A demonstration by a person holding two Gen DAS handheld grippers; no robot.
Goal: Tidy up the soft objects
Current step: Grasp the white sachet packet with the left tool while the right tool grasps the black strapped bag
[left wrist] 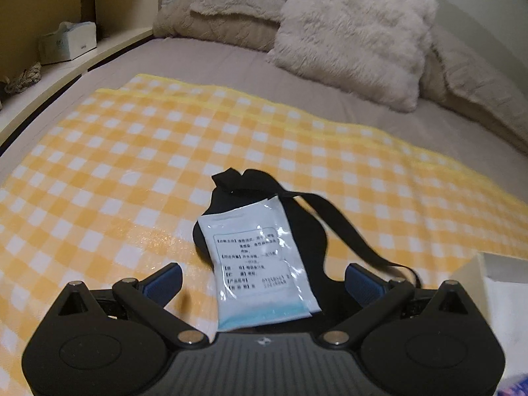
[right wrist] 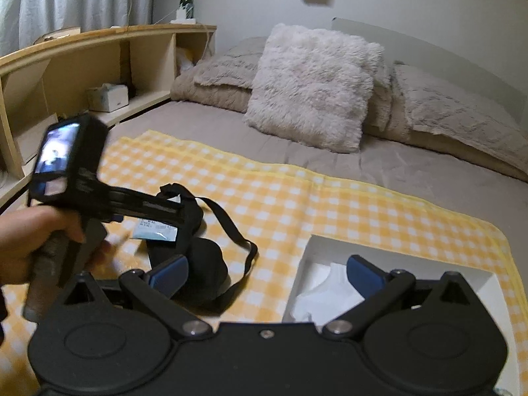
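Left gripper [left wrist: 264, 280] is right down low over the bed, fingers spread wide and gripping nothing, with the white packet [left wrist: 260, 264] lying between them, its near end almost at the gripper's body. That packet sits on top of the black eye mask [left wrist: 297, 217], whose strap [left wrist: 343, 227] loops off to the right, so my read is the wide spread is there to straddle the packet for a pickup. Over on the right gripper [right wrist: 265, 272], fingers are equally wide apart and empty, hanging above the gap between the mask and the white box [right wrist: 330, 247] (a white cloth [right wrist: 330, 293] already lies inside it). The box looks like the collecting spot, parked beside the loose items. From this side you can see a hand [right wrist: 29, 241] wrapped round the left gripper's handle, tilting it down at the packet. Everything rests on the yellow checked cloth [left wrist: 132, 151] spread over the grey bed [left wrist: 211, 62]. Further back, a fluffy cushion [left wrist: 356, 29] leans on the beige pillows [left wrist: 224, 13], and a tissue box [left wrist: 69, 44] sits on the bedside shelf [left wrist: 109, 43].
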